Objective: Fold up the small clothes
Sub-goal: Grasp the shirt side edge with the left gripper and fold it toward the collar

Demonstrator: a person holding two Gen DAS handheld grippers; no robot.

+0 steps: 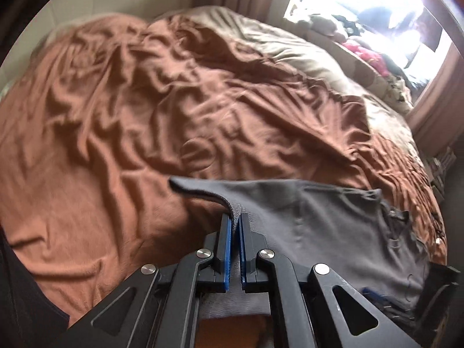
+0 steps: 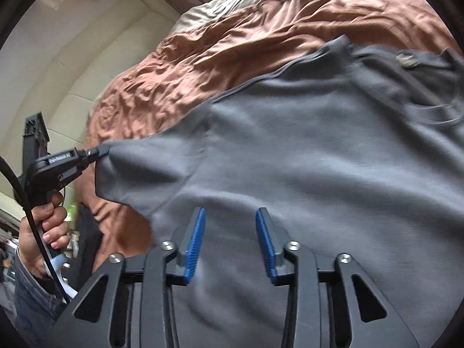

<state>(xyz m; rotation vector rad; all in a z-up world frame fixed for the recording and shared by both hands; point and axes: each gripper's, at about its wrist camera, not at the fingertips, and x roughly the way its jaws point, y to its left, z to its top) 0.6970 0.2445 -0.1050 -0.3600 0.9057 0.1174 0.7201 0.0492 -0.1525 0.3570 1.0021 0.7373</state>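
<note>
The left gripper (image 1: 235, 217) is clamped on the sleeve edge of a grey shirt (image 1: 333, 232), lifting it off the rumpled brown bedspread (image 1: 130, 116). Only the right wrist view shows the hand (image 2: 40, 232) working that gripper from the side. The right gripper (image 2: 230, 217) hovers over the shirt's body with its jaws partly apart and nothing pressed between them. The shirt lies flat on the bedspread, its neckline (image 2: 435, 116) toward the far right, the pinched sleeve stretched leftward.
</note>
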